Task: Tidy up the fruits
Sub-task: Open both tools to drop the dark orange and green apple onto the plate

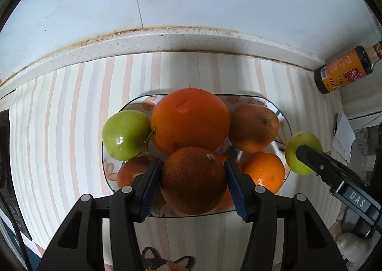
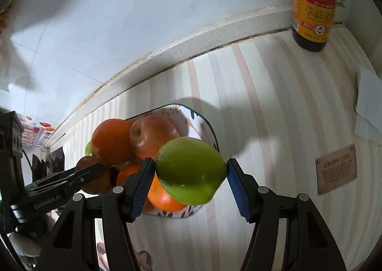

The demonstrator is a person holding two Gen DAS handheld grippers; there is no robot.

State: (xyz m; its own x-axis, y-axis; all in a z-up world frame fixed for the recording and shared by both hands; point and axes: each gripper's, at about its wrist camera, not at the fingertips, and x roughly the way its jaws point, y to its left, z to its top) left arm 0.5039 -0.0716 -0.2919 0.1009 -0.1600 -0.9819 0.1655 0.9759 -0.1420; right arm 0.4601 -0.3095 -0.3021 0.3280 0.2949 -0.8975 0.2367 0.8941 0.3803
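Observation:
A flowered plate [image 1: 285, 122] on the striped cloth holds a big orange [image 1: 191, 120], a green apple [image 1: 125, 134], a reddish apple [image 1: 253, 127] and small oranges [image 1: 263, 171]. My left gripper [image 1: 192, 181] is shut on a dark, rough orange [image 1: 193, 180] over the plate's near side. My right gripper [image 2: 189, 176] is shut on a second green apple [image 2: 191, 170] and holds it above the plate's [image 2: 203, 122] right end; that apple also shows in the left wrist view [image 1: 293, 149].
A dark sauce bottle [image 1: 343, 70] with a yellow label stands at the back right by the wall ledge [image 1: 167, 39]; it also shows in the right wrist view [image 2: 312, 5]. White paper [image 2: 368, 108] and a brown label [image 2: 336, 171] lie to the right.

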